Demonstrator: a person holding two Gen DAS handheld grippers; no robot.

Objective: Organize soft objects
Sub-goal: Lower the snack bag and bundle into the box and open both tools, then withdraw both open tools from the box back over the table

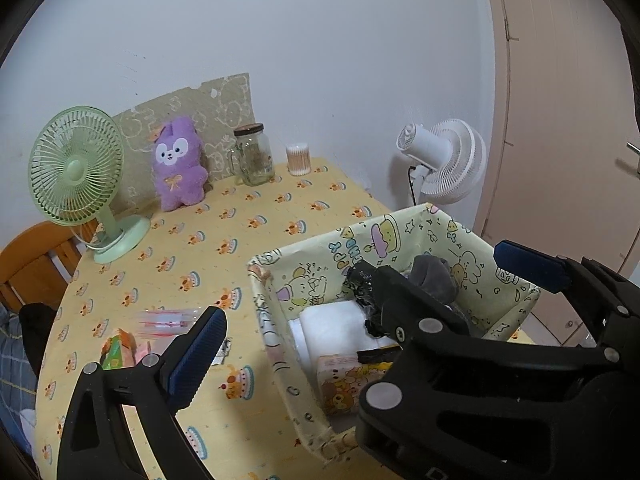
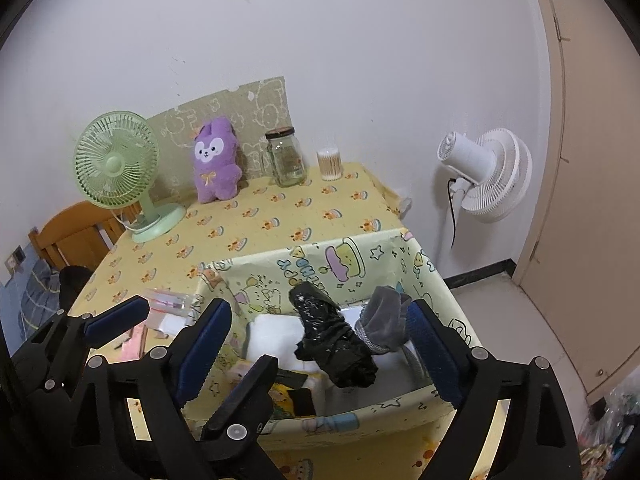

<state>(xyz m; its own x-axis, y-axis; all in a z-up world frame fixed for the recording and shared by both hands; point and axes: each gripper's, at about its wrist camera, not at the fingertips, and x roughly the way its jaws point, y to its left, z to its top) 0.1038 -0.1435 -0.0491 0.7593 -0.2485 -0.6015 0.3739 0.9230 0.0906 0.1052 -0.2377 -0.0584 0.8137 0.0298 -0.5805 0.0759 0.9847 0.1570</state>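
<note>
A cartoon-print fabric basket (image 1: 362, 246) (image 2: 348, 262) stands at the yellow table's near right. In it lie a crumpled black plastic bag (image 2: 334, 340), a grey cloth (image 2: 384, 322), a white roll (image 2: 272, 334) and a bear-print tissue pack (image 1: 342, 384). My right gripper (image 2: 318, 350) is open over the basket; the black bag rises between its fingers, and neither pad presses it. My left gripper (image 1: 364, 308) is open and empty, just left of the right one, straddling the basket's left wall. A purple plush (image 1: 178, 164) (image 2: 216, 160) leans at the back.
A green desk fan (image 1: 76, 168), a glass jar (image 1: 254, 156) and a cotton-swab tub (image 1: 298, 158) line the table's far side. A clear packet (image 1: 164, 320) and a green packet (image 1: 118, 350) lie left of the basket. A white standing fan (image 1: 444, 164) is beyond the table, a wooden chair (image 1: 36, 256) to its left.
</note>
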